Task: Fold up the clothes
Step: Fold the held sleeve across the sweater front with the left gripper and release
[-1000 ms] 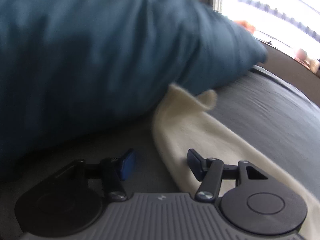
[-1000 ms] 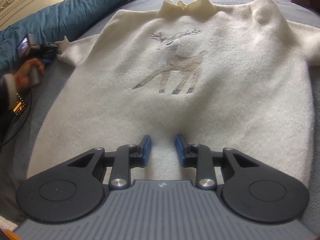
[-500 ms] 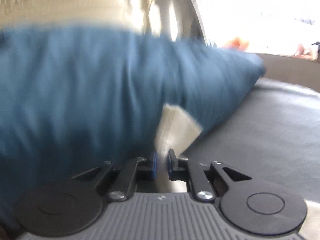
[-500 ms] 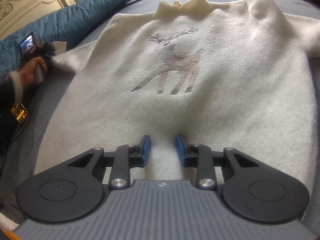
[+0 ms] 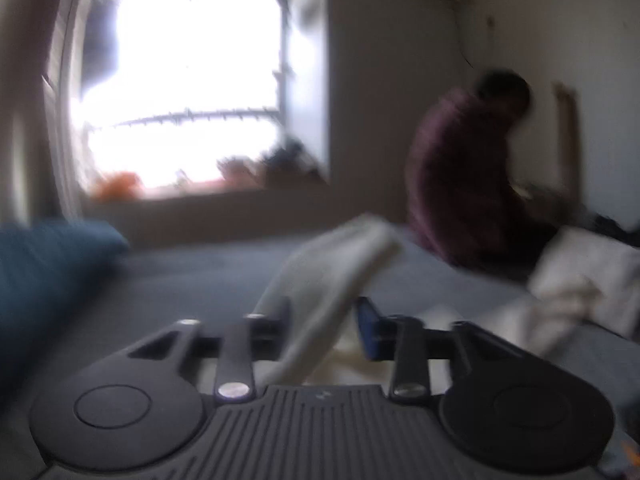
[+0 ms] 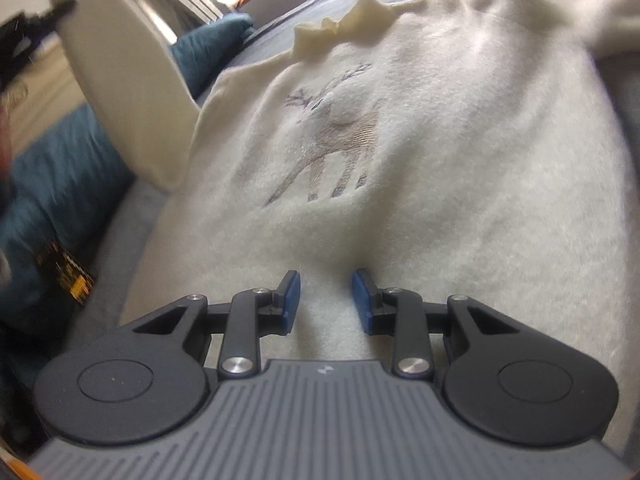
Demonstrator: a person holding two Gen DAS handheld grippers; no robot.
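A cream sweater [image 6: 420,168] with a stitched deer [image 6: 336,140] lies face up on the grey bed [image 6: 132,232]. Its left sleeve [image 6: 120,64] stands lifted off the bed, up toward the top left. In the blurred left wrist view that sleeve [image 5: 332,280] runs between the fingers of my left gripper [image 5: 324,316], which is shut on it, and the cuff sticks out past them. My right gripper [image 6: 326,300] hovers open just above the sweater's lower middle, holding nothing.
A teal pillow [image 6: 60,168] lies along the bed's left side, also in the left wrist view as a pillow [image 5: 48,272]. A person in a dark red top [image 5: 460,168] sits beyond the bed. Pale cloth [image 5: 580,280] is bunched at the right. A bright window [image 5: 192,92] is behind.
My left gripper closed on the sleeve cuff by the pillow, then lifted it and swung round to face across the bed. The right gripper stayed open over the sweater's hem area.
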